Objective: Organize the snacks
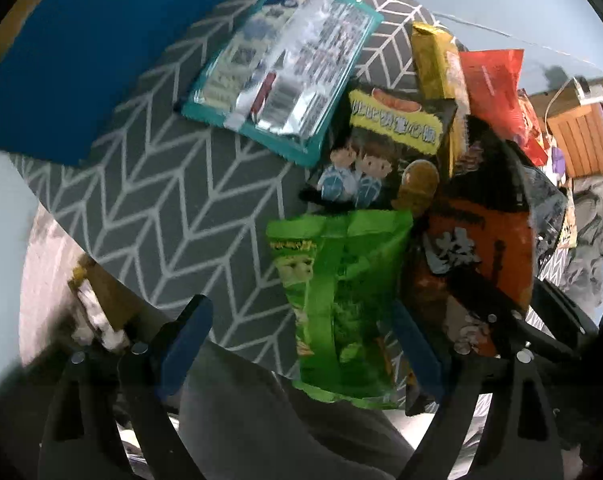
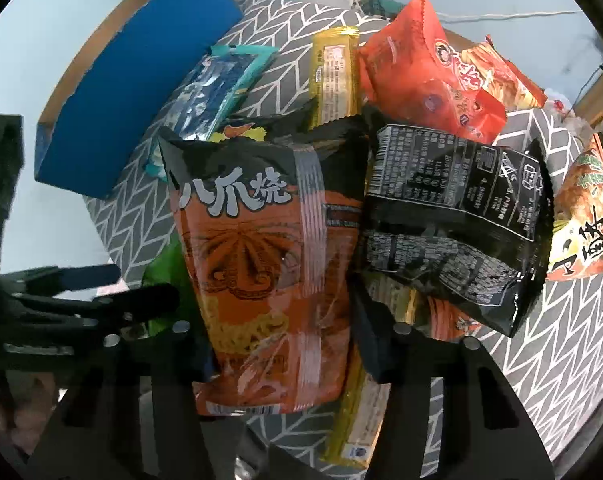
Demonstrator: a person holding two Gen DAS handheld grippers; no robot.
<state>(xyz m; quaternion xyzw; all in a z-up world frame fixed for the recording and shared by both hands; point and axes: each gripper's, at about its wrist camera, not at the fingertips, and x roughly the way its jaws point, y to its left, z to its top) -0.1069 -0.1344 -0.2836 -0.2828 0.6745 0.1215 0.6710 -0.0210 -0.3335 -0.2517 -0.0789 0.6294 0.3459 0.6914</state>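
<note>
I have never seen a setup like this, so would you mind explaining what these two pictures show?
No robot here: a person holds a two-finger gripper in each hand, with a fisheye camera on each looking along its fingers. One picture comes from the left gripper, open, with a green snack bag between its fingers. The other comes from the right gripper, which appears to pinch an orange octopus bag. More lie on a grey chevron cloth beside a blue box: a teal packet, a black packet, a red packet.
</note>
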